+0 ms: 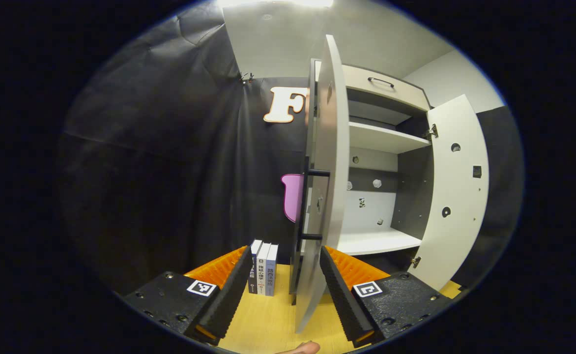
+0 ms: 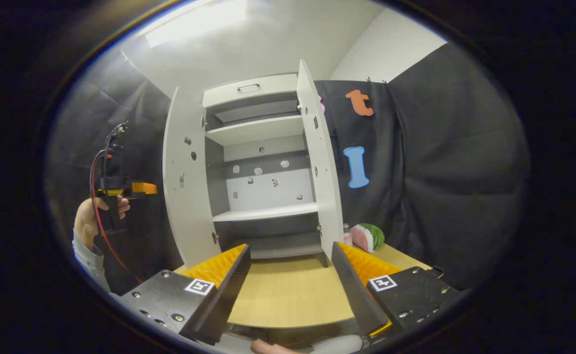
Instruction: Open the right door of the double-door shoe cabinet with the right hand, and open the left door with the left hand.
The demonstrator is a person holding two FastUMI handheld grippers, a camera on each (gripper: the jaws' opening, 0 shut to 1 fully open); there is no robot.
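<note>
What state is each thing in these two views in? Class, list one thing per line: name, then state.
left door: swung wide open
right door: swung wide open
drawer: closed
shelves: bare
books: standing upright
left gripper: open, door edge between fingers
right gripper: open, holding nothing

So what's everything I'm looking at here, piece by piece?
shoe cabinet: one, white and grey, on the table, shelves bare
left door: one, white, swung open, edge between the left gripper's fingers, untouched
right door: one, white, swung open
drawer: one, white, top of cabinet, shut
books: three, upright, left of the cabinet
watermelon slice: one, red and green, right of the cabinet
table: one, light wood
left gripper: open
right gripper: open
hand: holding the left gripper
</note>
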